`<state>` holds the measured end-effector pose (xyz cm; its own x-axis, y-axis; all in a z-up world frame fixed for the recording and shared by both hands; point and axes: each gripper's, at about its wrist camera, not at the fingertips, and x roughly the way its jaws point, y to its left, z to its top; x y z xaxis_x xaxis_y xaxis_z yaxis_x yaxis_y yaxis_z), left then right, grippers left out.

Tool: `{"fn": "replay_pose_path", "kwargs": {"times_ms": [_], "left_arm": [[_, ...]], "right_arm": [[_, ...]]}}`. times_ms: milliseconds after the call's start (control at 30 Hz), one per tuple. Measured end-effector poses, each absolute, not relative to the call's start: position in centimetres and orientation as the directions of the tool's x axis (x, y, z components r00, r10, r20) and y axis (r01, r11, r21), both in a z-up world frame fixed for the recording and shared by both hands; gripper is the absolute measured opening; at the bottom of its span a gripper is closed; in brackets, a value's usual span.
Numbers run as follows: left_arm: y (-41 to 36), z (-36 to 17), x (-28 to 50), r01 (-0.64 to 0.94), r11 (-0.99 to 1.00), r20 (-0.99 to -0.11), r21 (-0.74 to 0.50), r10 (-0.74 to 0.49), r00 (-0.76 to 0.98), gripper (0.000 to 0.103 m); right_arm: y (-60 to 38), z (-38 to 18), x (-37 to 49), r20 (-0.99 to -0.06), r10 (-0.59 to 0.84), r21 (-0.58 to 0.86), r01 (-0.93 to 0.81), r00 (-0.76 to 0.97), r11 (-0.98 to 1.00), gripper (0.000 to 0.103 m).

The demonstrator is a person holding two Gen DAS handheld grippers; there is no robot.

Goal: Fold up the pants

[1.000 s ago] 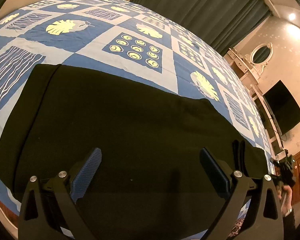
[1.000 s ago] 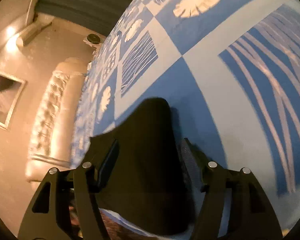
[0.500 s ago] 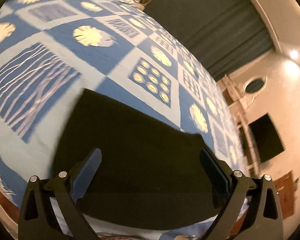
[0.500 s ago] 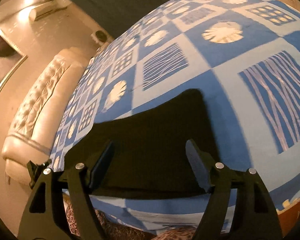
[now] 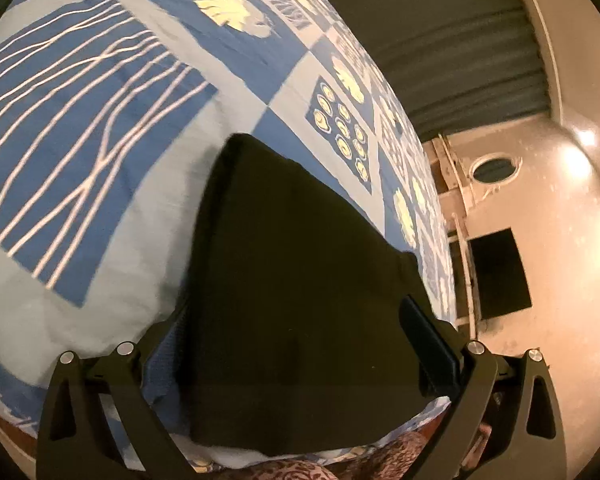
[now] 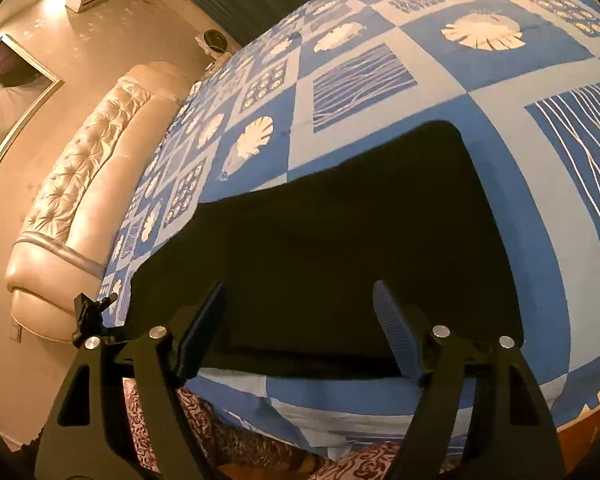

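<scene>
One pants [image 6: 340, 248] on bedspread [image 6: 380, 112]

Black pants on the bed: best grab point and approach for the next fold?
Probably the near corners of the black pants, one per gripper, coming in low from the bed edge. They lie flat, already folded into a rough rectangle on the bedspread, and the near edge shows stacked layers, so pinch all of them. Both the left gripper and right gripper are open.

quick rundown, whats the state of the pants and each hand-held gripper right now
black pants: lying flat on the patterned bedspread, folded into a compact shape, near the bed's edge
left hand-held gripper: open, above the pants, gripping nothing
right hand-held gripper: open, nothing pinched between its fingers, pants beneath
</scene>
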<state>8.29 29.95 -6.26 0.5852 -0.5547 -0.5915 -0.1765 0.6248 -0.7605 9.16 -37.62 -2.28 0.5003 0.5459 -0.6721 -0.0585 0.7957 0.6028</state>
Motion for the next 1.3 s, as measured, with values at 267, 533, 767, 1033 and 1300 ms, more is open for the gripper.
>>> {"fn": "replay_pose_path", "kwargs": {"times_ms": [267, 533, 767, 1033, 1300], "left_arm": [[29.8, -6.6, 8.3, -0.151, 0.635, -0.584, -0.758, -0.557, 0.590, 0.097], [30.3, -7.7, 8.0, -0.252, 0.593, -0.607, -0.765, -0.532, 0.590, 0.029], [29.6, -3.9, 8.0, -0.186, 0.617, -0.576, -0.765, -0.527, 0.625, 0.018], [25.5, 2.2, 9.0, -0.064, 0.615, -0.504, -0.786, -0.577, 0.643, 0.017], [16.3, 7.0, 10.9, 0.098, 0.664, -0.485, -0.742, -0.632, 0.604, 0.017]], "right_arm": [[-37.0, -2.7, 8.9, -0.680, 0.553, 0.599, -0.071, 0.482, 0.798, 0.076], [-37.1, -2.7, 9.0, -0.679, 0.555, 0.602, -0.066, 0.481, 0.795, 0.076], [-37.4, -3.0, 8.9, -0.675, 0.552, 0.608, -0.055, 0.489, 0.792, 0.076], [-37.6, -2.9, 8.8, -0.671, 0.551, 0.614, -0.044, 0.497, 0.788, 0.076], [-37.4, -2.7, 8.8, -0.663, 0.563, 0.628, -0.043, 0.493, 0.777, 0.076]]}}
